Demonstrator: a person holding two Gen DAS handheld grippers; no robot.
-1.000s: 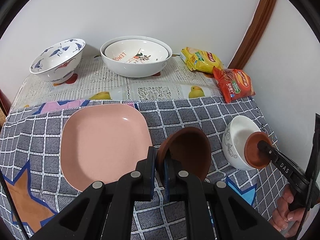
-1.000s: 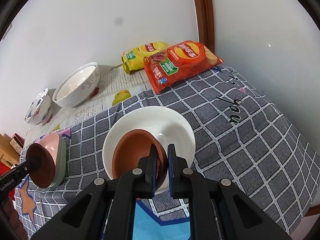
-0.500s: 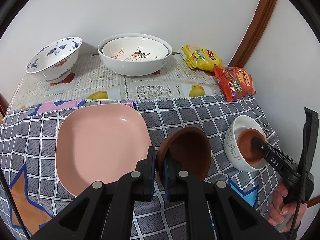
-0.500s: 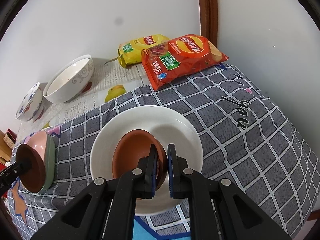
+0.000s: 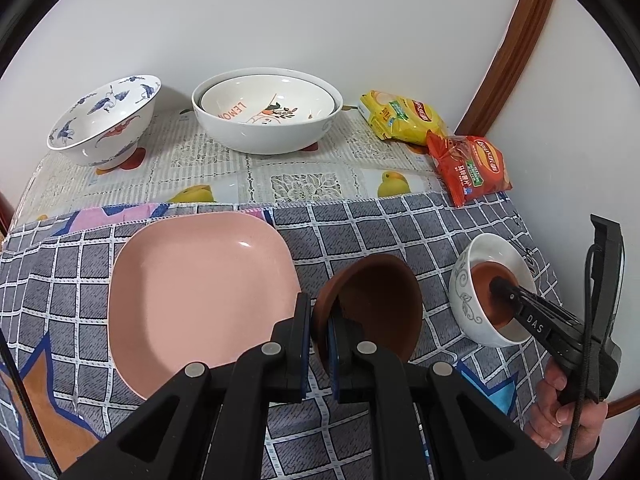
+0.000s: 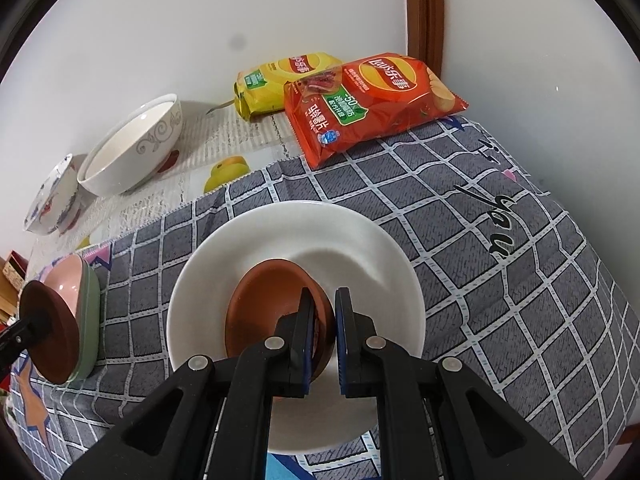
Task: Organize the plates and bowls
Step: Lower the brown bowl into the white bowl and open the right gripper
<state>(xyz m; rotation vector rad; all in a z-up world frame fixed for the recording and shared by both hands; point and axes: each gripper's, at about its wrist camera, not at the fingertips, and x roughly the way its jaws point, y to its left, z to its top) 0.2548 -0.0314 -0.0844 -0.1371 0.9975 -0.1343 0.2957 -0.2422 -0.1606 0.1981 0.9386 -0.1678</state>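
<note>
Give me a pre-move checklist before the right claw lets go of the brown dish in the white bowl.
1. Right claw clamped on its brown dish: ok.
2. Dish inside the white bowl: ok.
3. Dish resting on the bowl's bottom: cannot tell; it looks tilted.
4. White bowl standing upright on the checked cloth: ok.
5. Left claw clamped on the second brown dish, well apart from the white bowl: ok.
6. Pink plate flat on the cloth, bare: ok.
</note>
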